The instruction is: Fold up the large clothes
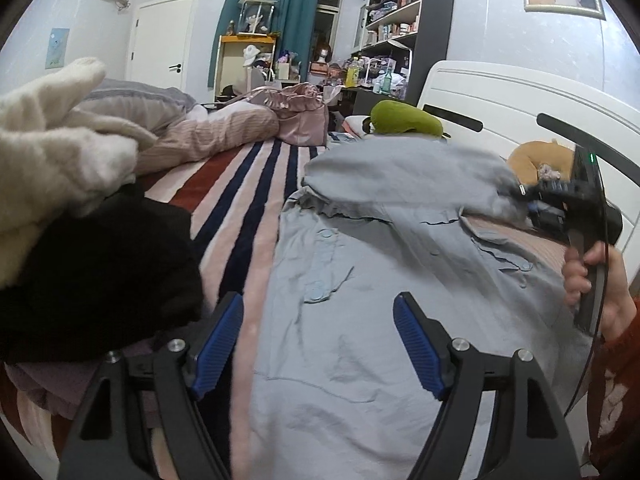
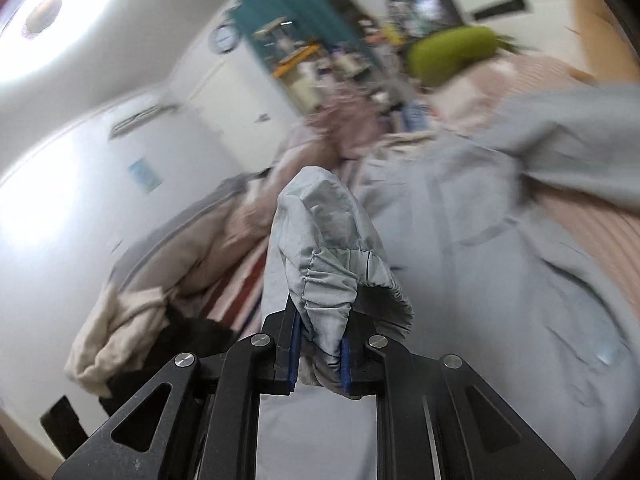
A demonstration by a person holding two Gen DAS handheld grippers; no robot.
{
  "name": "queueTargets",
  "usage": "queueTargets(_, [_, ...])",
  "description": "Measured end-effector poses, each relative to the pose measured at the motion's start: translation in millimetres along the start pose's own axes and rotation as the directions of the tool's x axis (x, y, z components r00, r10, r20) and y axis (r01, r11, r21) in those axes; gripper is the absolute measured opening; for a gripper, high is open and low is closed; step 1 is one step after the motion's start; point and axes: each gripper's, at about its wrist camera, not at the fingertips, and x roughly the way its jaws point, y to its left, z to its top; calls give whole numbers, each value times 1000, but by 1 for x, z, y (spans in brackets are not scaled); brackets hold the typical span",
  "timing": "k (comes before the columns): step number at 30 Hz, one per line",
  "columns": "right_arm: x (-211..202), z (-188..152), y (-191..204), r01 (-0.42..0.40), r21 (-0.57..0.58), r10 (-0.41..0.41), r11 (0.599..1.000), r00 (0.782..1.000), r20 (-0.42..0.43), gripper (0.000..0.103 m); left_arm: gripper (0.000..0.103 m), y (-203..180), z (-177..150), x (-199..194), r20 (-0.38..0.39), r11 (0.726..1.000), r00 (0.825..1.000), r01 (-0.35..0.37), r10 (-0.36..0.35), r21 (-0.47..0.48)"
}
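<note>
A large grey-blue buttoned shirt (image 1: 360,280) lies spread on the striped bed. My left gripper (image 1: 318,312) is open and empty, its blue pads just above the shirt's lower front. My right gripper (image 2: 320,344) is shut on the shirt's gathered sleeve cuff (image 2: 332,264) and holds it lifted over the shirt body (image 2: 500,280). In the left wrist view the right gripper (image 1: 524,196) is at the shirt's far right with sleeve fabric bunched at its tip, held by a hand. The right wrist view is blurred.
A pile of cream (image 1: 52,148) and black (image 1: 92,272) clothes sits on the left of the bed. A green plush (image 1: 404,118), a pink bag (image 1: 300,116) and the white headboard (image 1: 520,112) lie beyond the shirt. Shelves stand behind.
</note>
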Motion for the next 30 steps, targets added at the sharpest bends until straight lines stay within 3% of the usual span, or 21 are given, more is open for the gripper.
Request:
queueTargets(6, [-26, -45, -65, 101, 95, -92, 990, 992, -89, 4, 75, -26, 4, 9, -22, 1000, 1000, 18, -18, 16])
queueTargets(9, [-27, -71, -79, 108, 96, -91, 990, 982, -168, 4, 76, -41, 5, 15, -34, 999, 999, 31, -29, 42])
queueTargets(12, [-29, -76, -81, 86, 86, -67, 993, 976, -206, 6, 76, -54, 7, 19, -42, 997, 999, 35, -32, 65])
queueTargets(14, [-42, -64, -78, 77, 67, -65, 995, 984, -163, 8, 78, -60, 10, 21, -42, 996, 998, 40, -37, 74])
queueTargets(16, [-67, -46, -75, 88, 27, -85, 996, 992, -98, 32, 83, -66, 12, 20, -33, 996, 999, 44, -41, 82])
queueTargets(17, [-83, -33, -75, 106, 7, -106, 994, 993, -46, 56, 83, -67, 14, 20, -28, 996, 999, 43, -41, 84])
queueTargets(18, [-96, -26, -78, 123, -4, -123, 992, 992, -10, 64, 83, -69, 16, 19, -23, 995, 999, 42, -40, 86])
queueTargets(20, [-127, -5, -88, 184, -21, -182, 983, 980, 75, 64, 83, -72, 20, 19, -13, 995, 999, 44, -43, 85])
queueTargets(23, [-172, 17, -120, 276, 45, -280, 960, 945, 172, 67, 84, -74, 23, 20, -7, 996, 998, 55, -55, 77])
queueTargets(27, [-203, 26, -172, 362, 152, -388, 920, 899, 205, 69, 84, -79, 22, 25, -15, 996, 999, 51, -50, 74])
queueTargets(30, [-211, 33, -210, 380, 219, -425, 899, 879, 218, 70, 84, -84, 22, 26, -25, 996, 999, 47, -45, 81])
